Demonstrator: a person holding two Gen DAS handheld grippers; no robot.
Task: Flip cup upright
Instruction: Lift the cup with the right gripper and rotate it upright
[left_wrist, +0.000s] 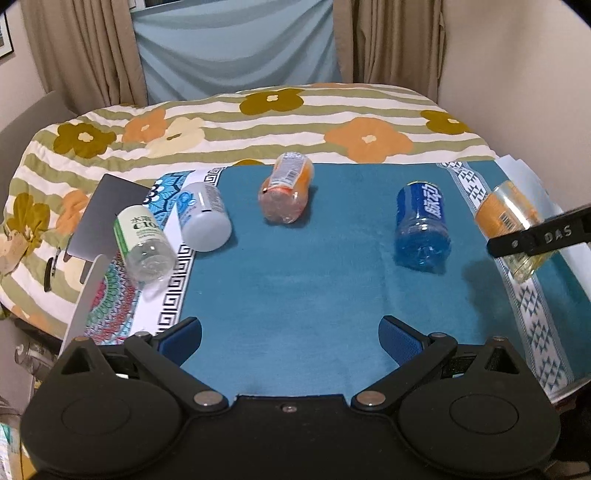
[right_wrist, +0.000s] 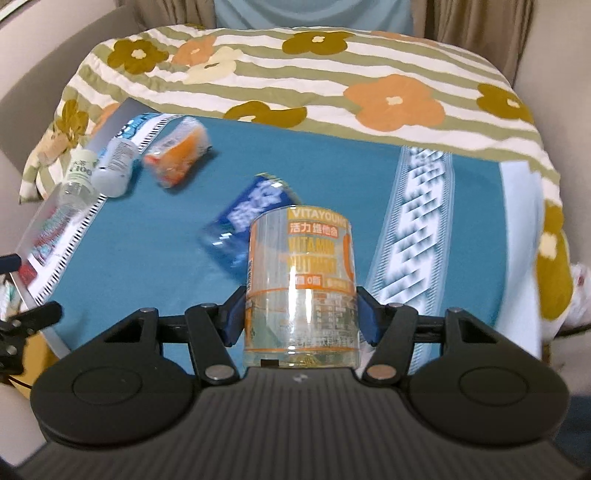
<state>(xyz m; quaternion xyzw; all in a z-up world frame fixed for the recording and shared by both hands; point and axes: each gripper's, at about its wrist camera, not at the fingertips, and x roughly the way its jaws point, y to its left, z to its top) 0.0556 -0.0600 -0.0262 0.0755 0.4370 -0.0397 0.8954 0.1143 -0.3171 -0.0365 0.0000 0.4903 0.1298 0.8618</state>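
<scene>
My right gripper (right_wrist: 301, 317) is shut on a clear cup with an orange VITAYOUNG label (right_wrist: 301, 273), held above the blue mat (right_wrist: 155, 236). In the left wrist view that cup (left_wrist: 511, 225) hangs tilted at the right edge, pinched by the right gripper's black finger (left_wrist: 535, 236). My left gripper (left_wrist: 290, 339) is open and empty, low over the near middle of the mat (left_wrist: 295, 280). Several other cut-bottle cups lie on their sides: a blue one (left_wrist: 423, 227), an orange one (left_wrist: 288, 188), a white one (left_wrist: 203, 218) and a clear green-label one (left_wrist: 146, 243).
The mat lies on a bed with a flowered quilt (left_wrist: 258, 122). A grey laptop-like slab (left_wrist: 107, 218) sits at the mat's left edge. Curtains (left_wrist: 236, 48) and walls stand behind the bed.
</scene>
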